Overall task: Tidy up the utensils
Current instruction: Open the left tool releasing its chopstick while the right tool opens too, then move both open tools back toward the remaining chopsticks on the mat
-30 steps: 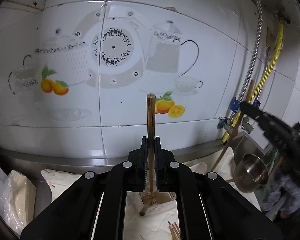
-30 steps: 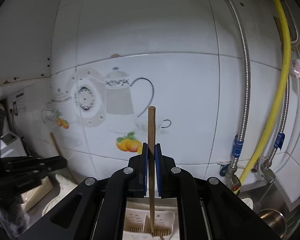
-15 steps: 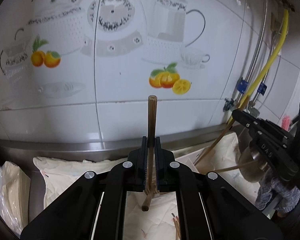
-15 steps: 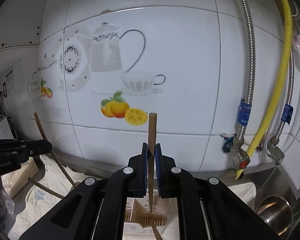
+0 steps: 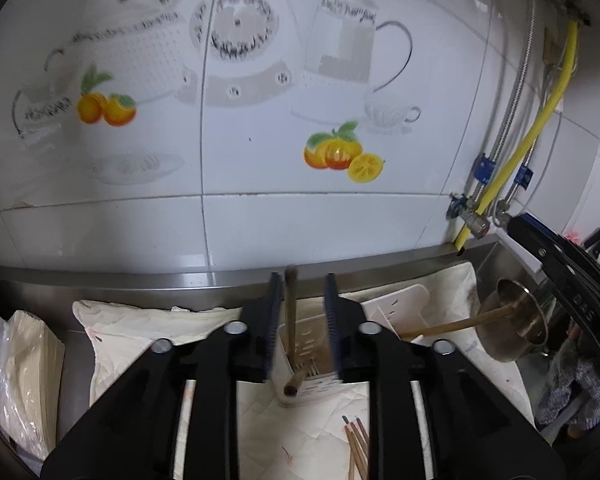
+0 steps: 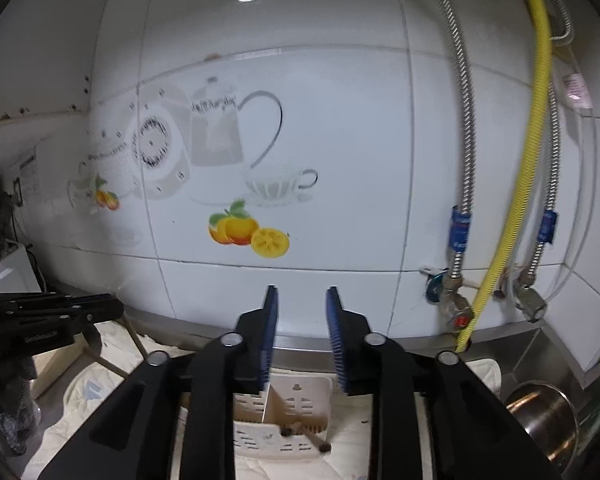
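Note:
A beige slotted utensil holder stands on a cream cloth below both grippers. My left gripper is open; a wooden chopstick, blurred, stands loose between its jaws with its lower end in the holder. My right gripper is open and empty above the holder, where two chopstick ends show inside. The right gripper also appears at the right edge of the left wrist view. Several loose chopsticks lie on the cloth in front of the holder.
A tiled wall with teapot and orange decals rises just behind. A steel pot sits at the right, under yellow and metal hoses. A bag of paper lies at far left. The left gripper shows at left in the right wrist view.
Both grippers have lowered toward the holder and opened. The right one's chopstick has dropped into the holder; the left one's chopstick has been let go and is sliding down between the jaws.

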{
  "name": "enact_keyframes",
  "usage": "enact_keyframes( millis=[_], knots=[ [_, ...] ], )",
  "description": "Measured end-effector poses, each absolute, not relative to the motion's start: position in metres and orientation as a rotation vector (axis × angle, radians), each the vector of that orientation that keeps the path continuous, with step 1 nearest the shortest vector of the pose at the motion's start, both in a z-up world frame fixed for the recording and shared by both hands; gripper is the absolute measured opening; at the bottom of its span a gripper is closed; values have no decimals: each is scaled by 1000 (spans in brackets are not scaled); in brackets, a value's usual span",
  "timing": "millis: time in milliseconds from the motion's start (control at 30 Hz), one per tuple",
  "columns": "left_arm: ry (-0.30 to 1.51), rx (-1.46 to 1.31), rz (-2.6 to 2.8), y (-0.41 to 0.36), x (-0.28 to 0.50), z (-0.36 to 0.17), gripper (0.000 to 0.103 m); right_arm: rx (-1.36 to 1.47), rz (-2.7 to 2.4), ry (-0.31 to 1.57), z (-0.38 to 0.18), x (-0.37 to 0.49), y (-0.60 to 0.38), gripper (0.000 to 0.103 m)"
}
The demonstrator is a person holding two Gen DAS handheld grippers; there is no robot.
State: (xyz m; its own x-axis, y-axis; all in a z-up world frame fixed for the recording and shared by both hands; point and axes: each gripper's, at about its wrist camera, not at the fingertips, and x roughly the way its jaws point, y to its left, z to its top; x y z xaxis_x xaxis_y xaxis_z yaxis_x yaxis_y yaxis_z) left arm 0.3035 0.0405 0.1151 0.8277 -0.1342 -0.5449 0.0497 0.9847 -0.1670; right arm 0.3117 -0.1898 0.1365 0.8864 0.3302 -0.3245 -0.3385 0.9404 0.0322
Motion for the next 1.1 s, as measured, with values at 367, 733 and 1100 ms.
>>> enact_keyframes(
  millis=[367, 733, 1100],
  knots=[
    [508, -144, -93, 35, 205, 115, 63, 0, 440, 405, 106, 206, -205, 41],
    [558, -169, -38, 44, 123, 48, 68, 9, 457, 638, -9, 126, -207, 39],
    [689, -243, 8, 54, 92, -24, 68, -1, 459, 792, -76, 67, -206, 26]
  ],
)
